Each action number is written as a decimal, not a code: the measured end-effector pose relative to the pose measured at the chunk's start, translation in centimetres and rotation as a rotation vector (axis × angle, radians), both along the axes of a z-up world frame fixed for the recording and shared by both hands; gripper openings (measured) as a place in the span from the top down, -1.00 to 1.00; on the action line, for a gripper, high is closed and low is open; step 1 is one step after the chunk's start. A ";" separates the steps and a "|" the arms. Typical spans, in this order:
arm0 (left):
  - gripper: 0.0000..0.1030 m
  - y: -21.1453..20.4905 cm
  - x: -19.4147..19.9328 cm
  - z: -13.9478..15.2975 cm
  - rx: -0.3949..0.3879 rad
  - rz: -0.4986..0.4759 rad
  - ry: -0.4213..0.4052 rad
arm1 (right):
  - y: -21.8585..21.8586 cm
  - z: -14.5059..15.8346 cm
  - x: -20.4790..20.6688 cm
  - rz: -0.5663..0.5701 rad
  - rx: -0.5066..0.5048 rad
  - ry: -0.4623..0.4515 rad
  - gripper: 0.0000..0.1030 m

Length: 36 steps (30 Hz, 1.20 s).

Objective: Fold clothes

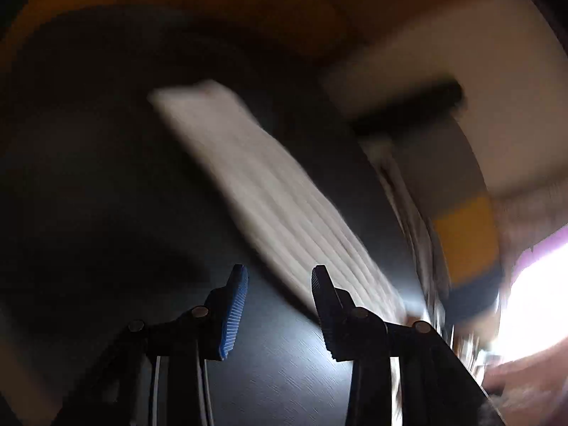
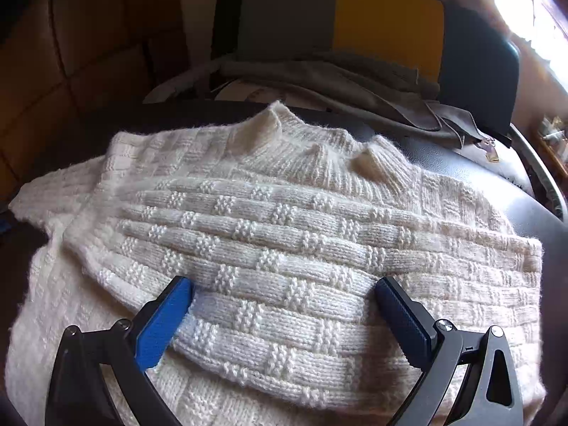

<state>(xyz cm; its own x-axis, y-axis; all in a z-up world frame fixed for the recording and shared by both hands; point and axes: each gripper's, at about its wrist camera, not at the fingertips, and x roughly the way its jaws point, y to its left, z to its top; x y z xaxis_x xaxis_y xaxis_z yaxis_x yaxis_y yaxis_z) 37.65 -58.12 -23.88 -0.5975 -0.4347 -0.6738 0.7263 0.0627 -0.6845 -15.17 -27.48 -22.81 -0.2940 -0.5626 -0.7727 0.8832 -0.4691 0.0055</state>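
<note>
A cream knitted sweater (image 2: 284, 234) lies on a dark table (image 2: 532, 213), collar at the far side, with a sleeve folded across its body. My right gripper (image 2: 284, 287) is open and empty, its jaws wide apart just above the folded sleeve. The left wrist view is blurred by motion: the sweater shows as a pale streak (image 1: 269, 191) on the dark table (image 1: 106, 213). My left gripper (image 1: 280, 277) is open and empty, above the table beside the sweater's near edge.
A chair with grey, yellow and dark blue panels (image 2: 355, 25) stands behind the table, with grey cloth (image 2: 355, 85) draped over it. A bright window (image 2: 532, 10) is at the far right. Brown tiled floor (image 2: 71, 53) lies to the left.
</note>
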 end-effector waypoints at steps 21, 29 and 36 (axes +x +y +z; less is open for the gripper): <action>0.90 -6.0 -1.1 0.0 0.023 0.041 -0.067 | -0.4 -0.3 -0.6 -0.005 -0.006 -0.015 -1.00; 0.90 -1.0 -10.8 8.4 -0.184 -0.200 0.093 | -0.5 0.3 0.5 -0.001 0.013 -0.043 -1.00; 0.90 8.0 -26.7 12.2 -0.285 -0.554 0.113 | 2.1 2.1 1.6 0.015 -0.017 -0.034 -1.00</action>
